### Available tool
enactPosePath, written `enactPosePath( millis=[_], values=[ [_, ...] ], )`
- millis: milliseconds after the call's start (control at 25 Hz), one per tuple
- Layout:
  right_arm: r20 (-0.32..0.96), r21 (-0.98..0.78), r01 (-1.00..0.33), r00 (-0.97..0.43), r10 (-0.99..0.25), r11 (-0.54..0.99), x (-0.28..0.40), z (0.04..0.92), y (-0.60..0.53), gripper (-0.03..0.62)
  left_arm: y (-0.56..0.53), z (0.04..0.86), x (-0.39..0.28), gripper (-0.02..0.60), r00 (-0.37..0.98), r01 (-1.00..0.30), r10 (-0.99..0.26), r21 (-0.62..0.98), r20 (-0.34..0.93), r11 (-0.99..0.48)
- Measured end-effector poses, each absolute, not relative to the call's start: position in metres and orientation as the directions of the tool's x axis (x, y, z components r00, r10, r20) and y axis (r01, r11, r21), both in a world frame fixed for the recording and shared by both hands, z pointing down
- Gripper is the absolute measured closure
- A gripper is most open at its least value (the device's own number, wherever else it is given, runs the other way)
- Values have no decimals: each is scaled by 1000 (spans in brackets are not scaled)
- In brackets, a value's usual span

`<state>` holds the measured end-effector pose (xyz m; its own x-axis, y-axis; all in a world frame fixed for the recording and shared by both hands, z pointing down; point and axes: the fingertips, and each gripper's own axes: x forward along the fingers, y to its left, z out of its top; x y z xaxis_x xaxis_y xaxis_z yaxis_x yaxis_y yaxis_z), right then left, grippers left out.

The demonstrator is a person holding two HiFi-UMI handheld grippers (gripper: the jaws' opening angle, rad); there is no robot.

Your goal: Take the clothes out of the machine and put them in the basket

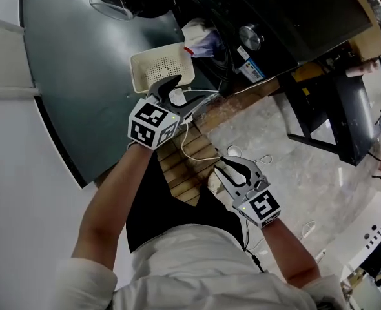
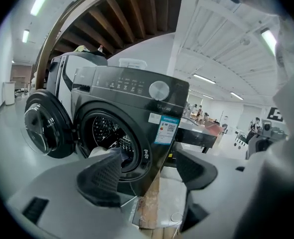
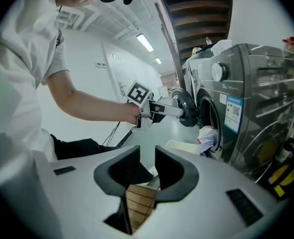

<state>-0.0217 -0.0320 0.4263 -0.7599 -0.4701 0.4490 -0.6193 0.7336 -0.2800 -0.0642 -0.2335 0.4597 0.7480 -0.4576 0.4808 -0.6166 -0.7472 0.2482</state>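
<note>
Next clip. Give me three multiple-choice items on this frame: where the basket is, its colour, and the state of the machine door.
1. Where is the basket relative to the machine?
A. on top of it
B. on the floor by its front opening
C. inside it

2. What colour is the basket?
A. blue
B. black
C. white

3. The machine's door is:
A. swung open
B. shut
C. taken off

Key:
1 B: the head view shows it on the floor just below the clothes spilling from the opening.
2 C: its walls and perforated bottom show white.
3 A: the left gripper view shows the door swung aside on its hinge.
</note>
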Motion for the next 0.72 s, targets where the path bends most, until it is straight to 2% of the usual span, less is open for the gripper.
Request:
enactPosePath(
  millis=[240, 720],
  values=[
    [466, -307, -678, -719, -515, 668, -37, 476, -43, 514, -291, 520, -55, 236, 768, -562, -407, 215, 495, -799],
    [481, -365, -675, -727, -491, 641, -69, 529, -56, 514, -376, 594, -29, 218, 792, -486, -327, 206, 516, -849]
  ],
)
